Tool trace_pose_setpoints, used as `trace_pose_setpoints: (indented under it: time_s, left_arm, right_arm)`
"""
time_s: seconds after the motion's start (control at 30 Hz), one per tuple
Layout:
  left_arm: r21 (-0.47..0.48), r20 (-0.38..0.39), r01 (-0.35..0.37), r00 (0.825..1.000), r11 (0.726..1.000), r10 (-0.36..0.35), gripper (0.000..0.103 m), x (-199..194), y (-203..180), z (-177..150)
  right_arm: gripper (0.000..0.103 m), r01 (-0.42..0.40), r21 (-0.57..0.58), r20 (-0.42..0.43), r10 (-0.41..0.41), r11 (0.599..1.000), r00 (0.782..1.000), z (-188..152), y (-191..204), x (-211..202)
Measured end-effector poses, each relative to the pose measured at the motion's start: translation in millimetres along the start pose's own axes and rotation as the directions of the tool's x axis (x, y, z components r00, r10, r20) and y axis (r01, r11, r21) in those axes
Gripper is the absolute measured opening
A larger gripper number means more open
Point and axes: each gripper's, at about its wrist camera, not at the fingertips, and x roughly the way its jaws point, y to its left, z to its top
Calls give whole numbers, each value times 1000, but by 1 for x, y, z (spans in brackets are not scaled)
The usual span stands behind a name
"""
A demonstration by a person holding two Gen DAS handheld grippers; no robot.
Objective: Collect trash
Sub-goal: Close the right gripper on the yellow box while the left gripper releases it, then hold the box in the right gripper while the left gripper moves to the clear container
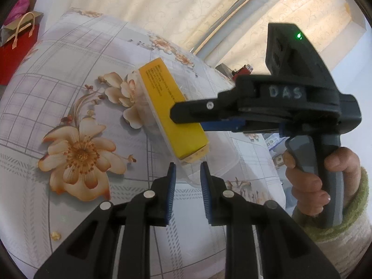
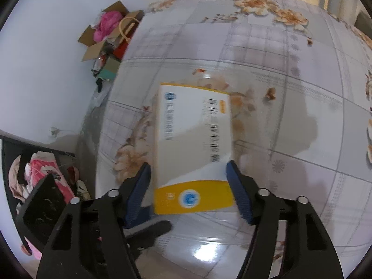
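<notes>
A yellow and white cardboard box (image 2: 194, 144) is held between my right gripper's (image 2: 188, 179) blue pads, just above the flowered tablecloth (image 2: 290, 74). In the left wrist view the same box (image 1: 172, 111) shows its yellow side, with the right gripper (image 1: 186, 116) clamped on it from the right. My left gripper (image 1: 187, 181) is just below the box's near end, its pads a narrow gap apart and holding nothing.
A trash bin (image 2: 44, 186) with pink and white waste stands on the floor left of the table. A cardboard carton (image 2: 109, 28) and a red paper bag (image 1: 16, 46) sit beyond the table's far left edge. Small crumbs (image 2: 270, 93) lie on the cloth.
</notes>
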Motion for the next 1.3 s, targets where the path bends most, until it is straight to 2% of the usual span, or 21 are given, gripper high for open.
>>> trace_pose_setpoints:
  time_s: [0.17, 0.3, 0.5, 0.57, 0.6, 0.67, 0.7, 0.83, 0.93, 1.07, 1.17, 1.23, 1.3]
  left_arm:
    - [8, -1, -5, 1000, 1000, 5, 20, -2, -3, 0]
    - [11, -3, -11, 1000, 1000, 11, 20, -1, -4, -1]
    - [18, -7, -15, 1000, 1000, 15, 20, -1, -7, -1]
    - [20, -7, -22, 1000, 1000, 22, 20, -1, -8, -1]
    - [20, -10, -25, 1000, 999, 25, 20, -1, -7, -2]
    - [14, -10, -24, 1000, 1000, 24, 20, -1, -7, -2]
    - [13, -9, -24, 1000, 1000, 24, 20, -2, -6, -2]
    - [18, -10, -28, 1000, 999, 29, 20, -1, -9, -1]
    - [21, -11, -35, 999, 999, 35, 20, -1, -10, -2]
    - [24, -12, -37, 999, 999, 38, 20, -3, -11, 0]
    - [29, -12, -42, 999, 999, 42, 20, -1, -13, 5]
    - [39, -8, -50, 999, 998, 51, 20, 1, -13, 7]
    - [43, -7, -54, 998, 998, 54, 20, 2, -12, 8]
  right_arm:
    - [68, -61, 41, -21, 62, 997, 998, 0, -10, -1]
    - [73, -57, 20, -35, 57, 998, 998, 1, -5, 1]
    - [74, -55, 19, -54, 56, 998, 997, 7, -1, 10]
    - [62, -61, 18, -53, 61, 998, 997, 8, 1, 10]
    - [47, -90, 28, -55, 92, 996, 994, 8, 0, 10]
    - [35, -88, 48, -45, 90, 995, 995, 8, -2, 10]
    - [31, -96, 56, -40, 98, 994, 994, 8, -5, 9]
    - [28, -126, 92, -12, 128, 988, 992, 1, -14, 2]
    - [28, -146, 92, 51, 142, 985, 989, -6, -15, -16]
    - [28, -206, 75, 203, 188, 976, 961, -23, -20, -67]
    - [28, -163, 106, 327, 121, 981, 937, -42, -41, -109]
    - [28, -168, 158, 376, 98, 973, 921, -57, -63, -126]
    - [28, -192, 206, 390, 100, 959, 915, -71, -84, -131]
